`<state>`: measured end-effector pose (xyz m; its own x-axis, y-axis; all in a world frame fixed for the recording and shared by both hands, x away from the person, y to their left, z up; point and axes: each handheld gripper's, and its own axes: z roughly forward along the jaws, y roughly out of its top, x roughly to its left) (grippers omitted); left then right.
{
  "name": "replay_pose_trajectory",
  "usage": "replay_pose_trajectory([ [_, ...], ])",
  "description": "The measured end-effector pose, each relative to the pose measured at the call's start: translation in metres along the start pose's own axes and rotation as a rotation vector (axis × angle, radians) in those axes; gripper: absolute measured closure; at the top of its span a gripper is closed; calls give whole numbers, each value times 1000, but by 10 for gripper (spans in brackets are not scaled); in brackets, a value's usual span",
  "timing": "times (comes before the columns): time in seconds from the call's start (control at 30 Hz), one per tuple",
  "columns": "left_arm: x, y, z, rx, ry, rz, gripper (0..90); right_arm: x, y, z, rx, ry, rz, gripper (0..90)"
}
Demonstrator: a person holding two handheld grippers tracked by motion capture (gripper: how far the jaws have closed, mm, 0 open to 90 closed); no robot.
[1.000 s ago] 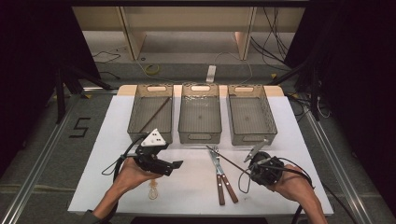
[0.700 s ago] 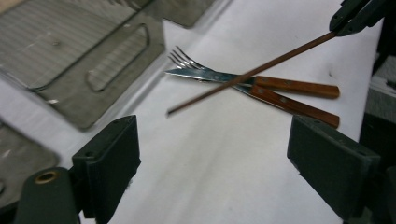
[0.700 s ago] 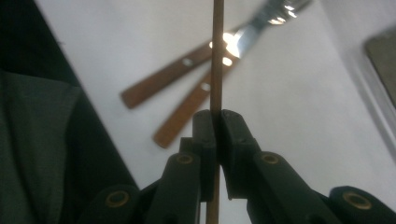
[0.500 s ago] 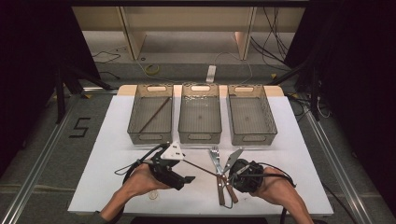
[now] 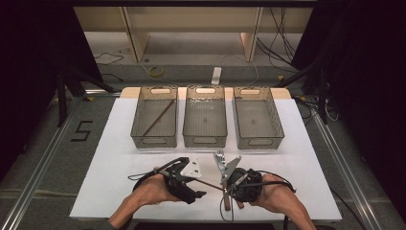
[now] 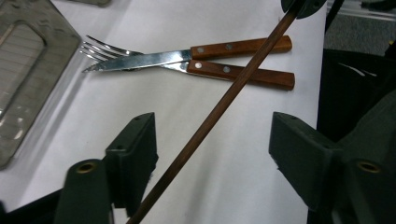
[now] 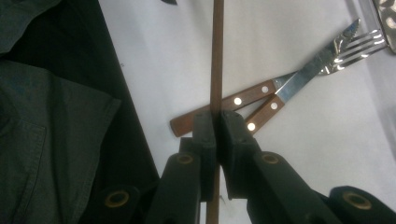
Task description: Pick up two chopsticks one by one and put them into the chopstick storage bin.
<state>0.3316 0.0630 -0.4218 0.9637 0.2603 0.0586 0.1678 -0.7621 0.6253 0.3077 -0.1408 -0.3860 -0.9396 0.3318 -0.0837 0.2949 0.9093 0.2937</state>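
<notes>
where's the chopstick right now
In the high view the chopstick spans between the grippers near the table's front edge, clamped in the right gripper, passing between the left gripper's open jaws, beside the knife.

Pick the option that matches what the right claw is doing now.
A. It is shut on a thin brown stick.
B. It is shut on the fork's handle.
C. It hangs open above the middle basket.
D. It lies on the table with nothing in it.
A: in the right gripper view the right claw has both jaws pressed against the thin brown stick, with the knife and fork lying behind on the table.
</notes>
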Motion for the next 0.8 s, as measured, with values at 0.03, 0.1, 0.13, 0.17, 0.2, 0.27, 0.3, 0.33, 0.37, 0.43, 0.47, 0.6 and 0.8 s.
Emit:
replay_pose_trajectory([
  [0.03,-1,0,1,2,-3,2,350,1,1,0,-1,-1,1,854],
  [0.1,-2,0,2,9,-12,11,381,2,1,1,1,1,-9,855],
  [0.13,-2,1,2,10,-14,15,399,3,2,2,-1,0,0,855],
  [0.17,-3,1,2,12,-20,17,415,3,2,2,2,2,-5,854],
  [0.2,-3,1,2,14,-25,23,431,3,2,3,-1,4,-8,854],
  [0.27,-4,1,3,22,-31,27,456,4,3,4,5,9,-19,854],
  [0.3,-4,1,4,32,-40,32,476,4,3,4,9,11,-23,854],
  [0.33,-5,1,5,46,-40,47,501,5,4,5,9,15,-29,854],
  [0.37,-7,1,6,51,-36,61,514,5,4,5,11,20,-31,854],
  [0.43,-8,1,7,57,-41,71,554,7,5,6,7,22,-38,854],
  [0.47,-8,1,7,57,-42,70,575,7,5,7,12,24,-45,854],
  [0.6,-6,0,7,62,-45,74,676,8,6,8,16,31,-55,854],
  [0.8,-8,-1,5,70,-84,113,752,9,5,9,16,39,-88,852],
])
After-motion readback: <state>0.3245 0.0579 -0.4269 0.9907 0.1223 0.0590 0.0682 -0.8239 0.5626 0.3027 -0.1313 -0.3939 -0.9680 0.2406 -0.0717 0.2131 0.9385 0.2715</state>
